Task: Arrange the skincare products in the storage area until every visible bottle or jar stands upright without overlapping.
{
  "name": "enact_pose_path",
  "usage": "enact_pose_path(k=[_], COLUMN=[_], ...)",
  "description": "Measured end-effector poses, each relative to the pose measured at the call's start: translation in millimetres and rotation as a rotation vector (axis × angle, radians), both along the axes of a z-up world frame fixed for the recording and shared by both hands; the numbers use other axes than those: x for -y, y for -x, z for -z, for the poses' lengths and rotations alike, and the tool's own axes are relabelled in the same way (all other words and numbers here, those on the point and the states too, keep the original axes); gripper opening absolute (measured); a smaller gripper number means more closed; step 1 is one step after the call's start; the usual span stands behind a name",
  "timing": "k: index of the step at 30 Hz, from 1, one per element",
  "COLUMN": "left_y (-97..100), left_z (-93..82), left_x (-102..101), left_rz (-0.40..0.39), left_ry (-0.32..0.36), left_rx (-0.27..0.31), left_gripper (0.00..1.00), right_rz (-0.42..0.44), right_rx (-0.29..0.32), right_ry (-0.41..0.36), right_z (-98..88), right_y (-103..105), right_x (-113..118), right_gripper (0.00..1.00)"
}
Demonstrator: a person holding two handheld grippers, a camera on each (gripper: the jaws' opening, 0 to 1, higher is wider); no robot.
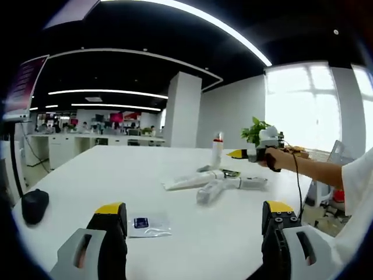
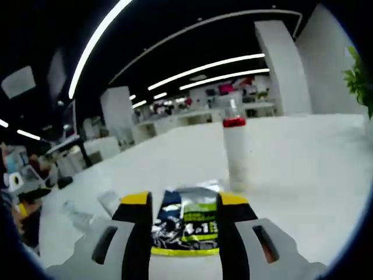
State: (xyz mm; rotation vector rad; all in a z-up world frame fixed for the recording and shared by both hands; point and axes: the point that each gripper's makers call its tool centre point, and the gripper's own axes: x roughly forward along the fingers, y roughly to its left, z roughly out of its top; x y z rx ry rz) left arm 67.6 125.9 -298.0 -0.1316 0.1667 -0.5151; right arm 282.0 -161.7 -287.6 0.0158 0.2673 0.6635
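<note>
A white bottle with a red cap [image 1: 217,150] [image 2: 235,153] stands upright on the white table [image 1: 116,175]. In front of it, several white tubes [image 1: 192,182] lie flat, some crossing each other. A silver and green sachet [image 2: 192,224] [image 1: 230,173] lies flat beside them. My right gripper [image 2: 184,201] [image 1: 247,154] hovers open just over that sachet, which shows between its jaws. My left gripper [image 1: 194,210] stands wide open over the near table, holding nothing and well short of the products.
A small clear packet with a blue label [image 1: 145,224] lies near my left jaw. A black mouse [image 1: 34,205] sits at the table's left edge. A potted plant [image 1: 256,131] stands behind the products. Office desks [image 1: 93,140] line the back.
</note>
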Motion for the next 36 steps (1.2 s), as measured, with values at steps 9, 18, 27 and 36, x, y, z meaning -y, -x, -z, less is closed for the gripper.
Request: enact_pose_path(k=[9, 18, 27, 36], left_y=[1.1, 1.4, 0.5, 1.3], left_z=[2.3, 4.4, 7.2, 6.3], left_x=[2, 3, 0, -2], left_rz=[0.006, 0.006, 0.002, -0.002], left_ry=[-0.009, -0.013, -0.01, -0.009], left_rx=[-0.003, -0.007, -0.015, -0.013], left_gripper=[0.99, 0.99, 0.99, 0.99], right_rz=[-0.199, -0.459, -0.576, -0.676], right_rx=[0.111, 0.137, 0.007, -0.093], right_ry=[0.154, 0.315, 0.404, 0.573], right_z=[-9.4, -20.4, -6.1, 31.1], right_y=[34, 51, 40, 34], right_x=[-52, -130, -171, -184], right_gripper=[0.48, 0.63, 0.67, 0.75])
